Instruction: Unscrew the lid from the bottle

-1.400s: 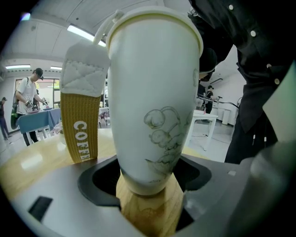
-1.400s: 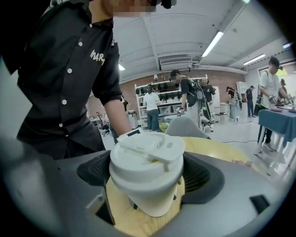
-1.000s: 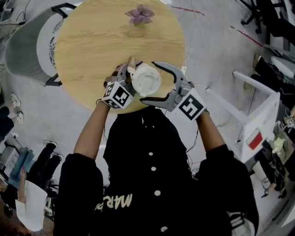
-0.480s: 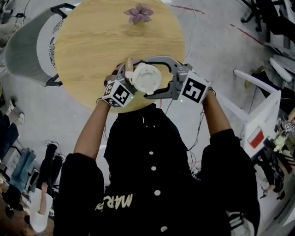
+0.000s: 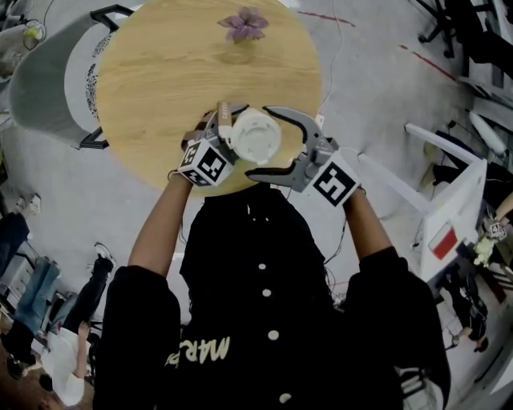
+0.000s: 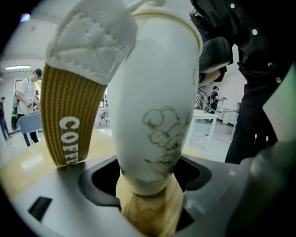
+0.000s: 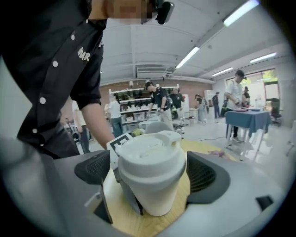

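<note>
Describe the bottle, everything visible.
The bottle is white and glossy like ceramic, narrowing to its base, with a thin line drawing of flowers on one side. It is upright over the near edge of the wooden table, with its white domed lid, which has a raised spout, still on. The left gripper is shut on its lower body. The right gripper has just been opening its jaws, which flank the lid without touching. A brown ribbed sleeve sits beside it.

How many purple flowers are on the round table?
1. The purple flower lies near the far edge of the wooden table, well away from the white bottle at the near edge. The bottle hides some tabletop, so another could be covered.
</note>
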Demonstrator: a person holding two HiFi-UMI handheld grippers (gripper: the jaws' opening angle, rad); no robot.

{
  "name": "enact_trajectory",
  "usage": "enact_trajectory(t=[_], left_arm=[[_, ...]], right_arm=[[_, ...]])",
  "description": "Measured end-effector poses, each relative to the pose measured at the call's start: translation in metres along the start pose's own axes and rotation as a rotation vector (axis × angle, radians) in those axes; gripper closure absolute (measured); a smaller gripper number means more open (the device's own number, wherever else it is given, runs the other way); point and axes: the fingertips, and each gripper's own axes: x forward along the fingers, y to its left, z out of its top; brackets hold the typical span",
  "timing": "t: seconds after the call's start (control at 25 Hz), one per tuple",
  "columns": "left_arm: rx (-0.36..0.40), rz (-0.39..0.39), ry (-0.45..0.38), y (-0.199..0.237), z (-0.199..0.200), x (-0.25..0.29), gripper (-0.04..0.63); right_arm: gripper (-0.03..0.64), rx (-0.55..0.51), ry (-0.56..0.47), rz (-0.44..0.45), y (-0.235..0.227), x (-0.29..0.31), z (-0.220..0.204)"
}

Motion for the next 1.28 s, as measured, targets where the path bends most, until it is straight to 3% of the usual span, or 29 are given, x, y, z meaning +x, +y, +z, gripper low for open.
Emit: enact_trajectory(t=[0.16,0.32,0.4,0.6,0.68,1.08,1.28], left_arm=[[0.002,0.001,0.0,0.0,0.001,0.0,0.244],[0.002,0.003,0.0,0.0,0.001,0.0,0.244],[0.0,0.005,0.0,0.0,0.001,0.0,0.244],[0.004,0.004,-0.002,0.0,0.001,0.0,0.244],[0.0,0.004,-0.002,-0.001,0.001,0.0,0.244],[0.009,-0.002,0.0,0.0,0.001,0.001,0.244],[0.004,-0.005,-0.002,-0.001,0.001,0.001,0.244]], right_arm=[[0.109,0.047,-0.047,-0.247,-0.01,0.006,0.002],[0.15,-0.056,-0.068,-0.29,-0.013,0.014,0.01],[0.147,-0.123,-0.061,-0.226,-0.013,0.015,0.012],[0.149,-0.235,-0.014,0.137,0.002,0.015,0.009],[0.149,-0.243,0.003,0.196,0.004,0.014,0.007],[0.149,-0.218,-0.029,0.124,0.001,0.012,0.009],[0.15,-0.232,-0.056,0.187,0.003,0.012,0.013]])
